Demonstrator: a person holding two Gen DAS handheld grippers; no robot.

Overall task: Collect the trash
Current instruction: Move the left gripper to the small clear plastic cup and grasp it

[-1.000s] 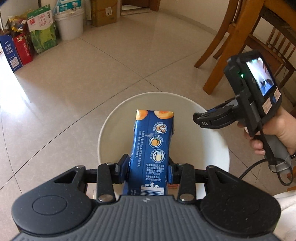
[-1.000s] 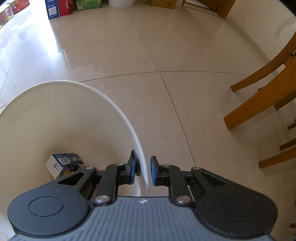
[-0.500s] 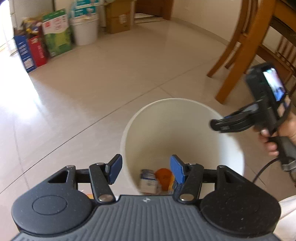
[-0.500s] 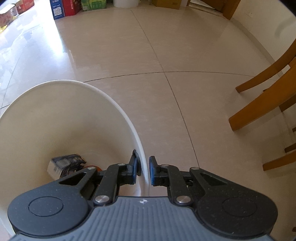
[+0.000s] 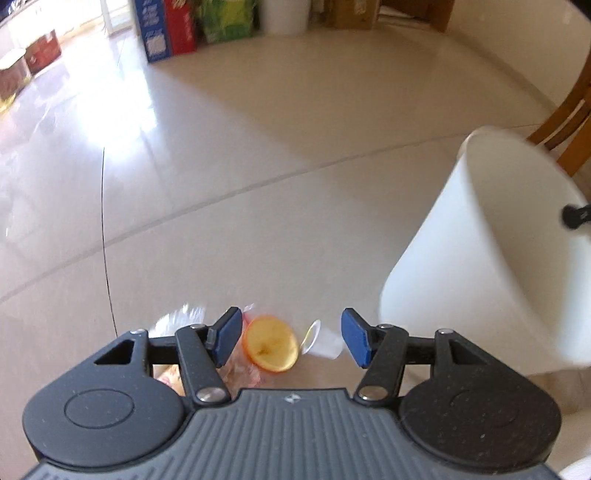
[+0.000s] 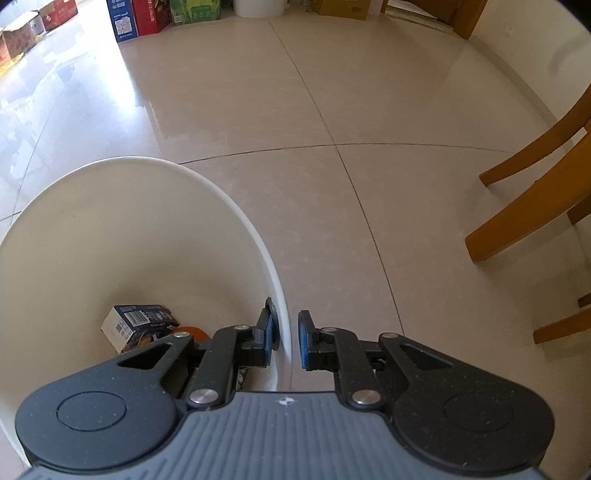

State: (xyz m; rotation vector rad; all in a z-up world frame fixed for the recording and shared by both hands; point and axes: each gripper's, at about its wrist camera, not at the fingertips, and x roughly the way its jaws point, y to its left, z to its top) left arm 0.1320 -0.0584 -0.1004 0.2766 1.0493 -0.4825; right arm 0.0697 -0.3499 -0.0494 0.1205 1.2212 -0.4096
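My left gripper (image 5: 288,341) is open above the floor, left of the white bin (image 5: 491,258). Below its fingers lie an orange round piece (image 5: 271,349), a small clear plastic cup (image 5: 323,341) and crinkled clear wrappers (image 5: 177,321). My right gripper (image 6: 286,338) is shut on the white bin's rim (image 6: 275,280), one finger inside and one outside. Inside the bin (image 6: 110,229) lie the blue juice carton (image 6: 136,325) and something orange (image 6: 192,332).
Wooden chair legs (image 6: 524,206) stand on the tiled floor to the right. Cartons and boxes (image 6: 140,18) line the far wall, with a white bucket (image 5: 284,14) among them. A tip of the right gripper (image 5: 574,216) shows over the bin.
The left gripper let the blue carton drop into the bin, then swung left and down over the litter on the floor. The right gripper kept hold of the bin rim.
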